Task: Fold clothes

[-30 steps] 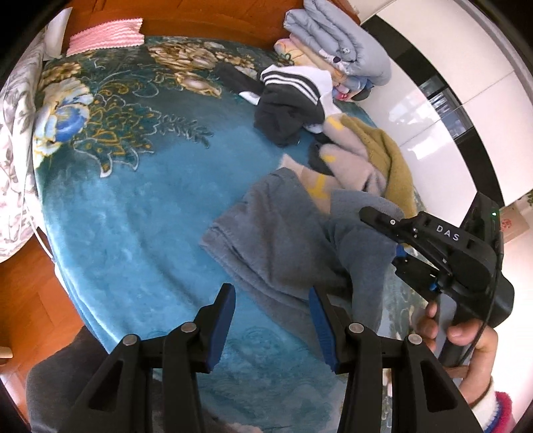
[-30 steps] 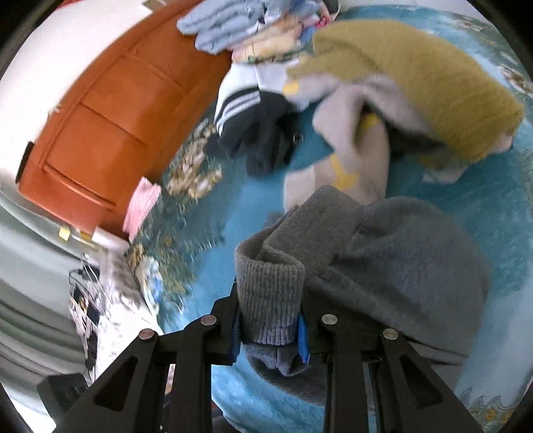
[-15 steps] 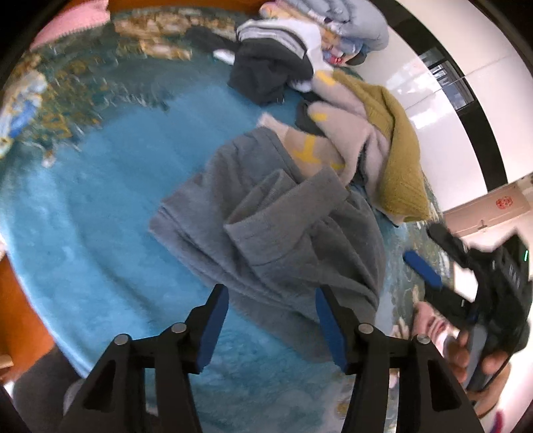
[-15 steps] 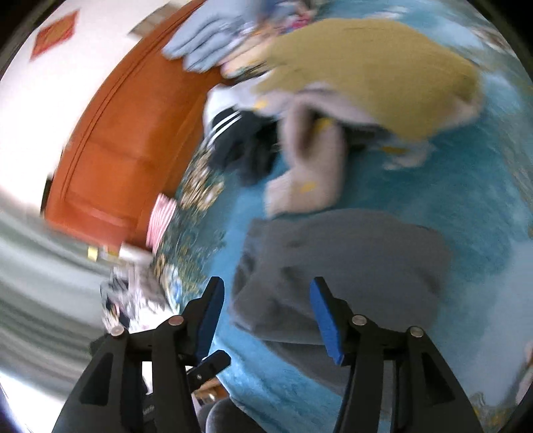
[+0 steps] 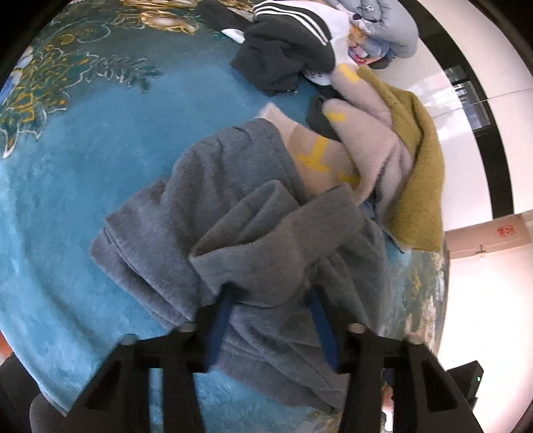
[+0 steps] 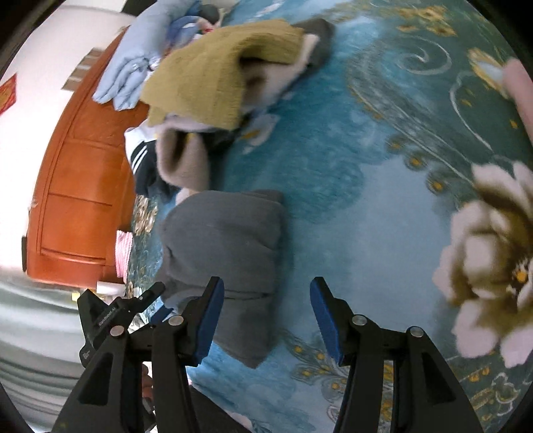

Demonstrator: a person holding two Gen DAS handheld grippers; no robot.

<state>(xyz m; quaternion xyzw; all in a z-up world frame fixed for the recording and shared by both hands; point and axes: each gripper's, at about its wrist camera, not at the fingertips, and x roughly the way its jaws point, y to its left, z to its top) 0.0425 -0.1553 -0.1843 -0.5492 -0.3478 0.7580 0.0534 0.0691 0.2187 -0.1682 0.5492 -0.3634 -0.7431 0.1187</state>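
Observation:
A grey knit garment [image 5: 233, 213] lies bunched on the teal floral blanket [image 5: 66, 173]. My left gripper [image 5: 271, 313] is open, its blue-padded fingers pushed into the near folds of the grey garment, cloth draped between and over them. In the right wrist view the same grey garment [image 6: 226, 239] lies as a rough folded block. My right gripper [image 6: 266, 309] is open and empty just above the blanket [image 6: 366, 216], its left finger beside the garment's near right edge. The left gripper [image 6: 113, 316] shows at lower left there.
A pile of clothes lies beyond: a mustard sweater [image 5: 419, 160], a beige garment with yellow marks [image 5: 349, 140], a black jacket with white stripes [image 5: 286, 43], and pale blue clothing [image 5: 389, 30]. An orange wooden headboard [image 6: 76, 186] stands behind the bed. The bed's edge runs right, by white floor [image 5: 483, 266].
My right gripper let go of the grey cuff, opened and drew back to the right. My left gripper moved forward and down into the grey garment's folds.

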